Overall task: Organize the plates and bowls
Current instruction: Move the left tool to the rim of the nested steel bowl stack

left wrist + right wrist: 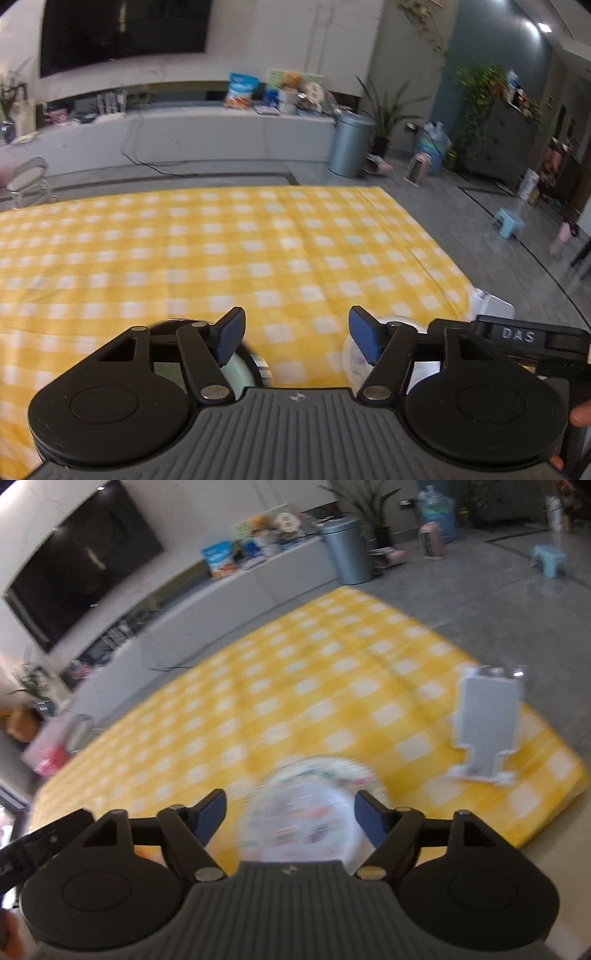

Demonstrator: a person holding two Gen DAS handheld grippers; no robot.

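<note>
right hand-held gripper (290,814) wide | patterned plate (306,812) below, between fingers | left hand-held gripper (295,332) wide

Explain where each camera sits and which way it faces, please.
Left wrist view: on the left gripper, facing across the yellow checked tablecloth toward the dark wall screen; open blue-padded fingers, a fingertip at the right edge.
Right wrist view: on the right gripper, tilted, above the white patterned plate and the grey rack; fingers open.
Shared: tablecloth, plate, grey bin.
</note>
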